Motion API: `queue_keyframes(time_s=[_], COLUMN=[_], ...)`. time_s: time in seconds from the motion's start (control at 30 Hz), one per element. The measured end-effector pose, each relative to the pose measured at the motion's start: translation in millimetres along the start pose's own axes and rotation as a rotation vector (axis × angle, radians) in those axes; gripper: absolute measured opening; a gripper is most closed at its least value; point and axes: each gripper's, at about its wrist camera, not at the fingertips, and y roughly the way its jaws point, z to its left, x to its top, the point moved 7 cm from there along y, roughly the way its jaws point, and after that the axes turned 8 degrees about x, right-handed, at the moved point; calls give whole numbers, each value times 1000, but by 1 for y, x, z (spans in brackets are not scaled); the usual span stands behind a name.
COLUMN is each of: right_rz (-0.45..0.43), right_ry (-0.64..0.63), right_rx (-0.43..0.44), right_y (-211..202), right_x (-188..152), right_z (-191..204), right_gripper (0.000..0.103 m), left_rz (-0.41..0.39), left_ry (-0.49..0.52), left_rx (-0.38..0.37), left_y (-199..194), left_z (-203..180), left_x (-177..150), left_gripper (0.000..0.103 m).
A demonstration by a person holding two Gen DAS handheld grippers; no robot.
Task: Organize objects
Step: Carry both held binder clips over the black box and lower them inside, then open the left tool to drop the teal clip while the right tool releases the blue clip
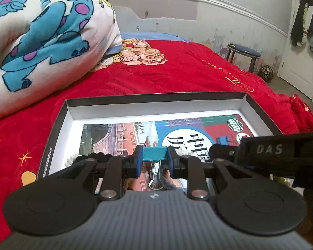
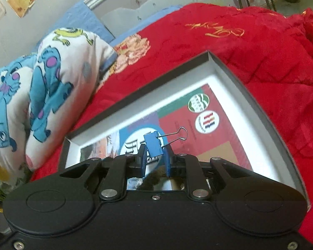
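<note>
On a bed spread with a red quilt (image 1: 177,79), a cartoon-print blanket (image 1: 41,37) bunched at the left, the left claw (image 1: 155,158) hangs above the near part of a shallow open box (image 1: 156,106), clamped on a teal clip (image 1: 154,153) whose body lies crosswise between the pads and whose wire handles point back toward the camera. The box, white inside, holds a colourful printed booklet (image 1: 177,131) lying flat on its floor, and something dark and beaded (image 1: 94,156) at its near left that cannot be made out. To the right, the right claw (image 2: 155,156) grips a blue clip (image 2: 154,143), tilted, its wire loops thrust forward and right, also over the booklet (image 2: 208,125) inside the box (image 2: 229,70). Both clips sit above the box floor, not yet on it; the drop lies straight below each claw. Neither hand looks clearly nearer.
</note>
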Motion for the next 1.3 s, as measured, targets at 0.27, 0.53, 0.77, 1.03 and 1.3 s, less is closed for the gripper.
queue_keyframes(time_s=[0.27,0.53,0.77,1.03,1.3], right_rz=[13,11,1,-65,-167], right_ry=[13,50,88,80,-80], right_rx=[9,39,103,146,124], right_y=[1,0,-6,-43,-123], right_x=[-2,-1,1,20,40], right_z=[-1,-5,-1,17,67], right_gripper=[18,18,44,59,71], left_rz=[-5,-18,-34,-73,-116], left_ry=[26,22,19,48,50], left_rx=[1,-10,15,75,64], left_y=[2,-1,-15,-64,-137], left_z=[-7,-6,-2,19,35], left_x=[-4,-3,5,31,58], left_gripper=[32,50,68,80,87])
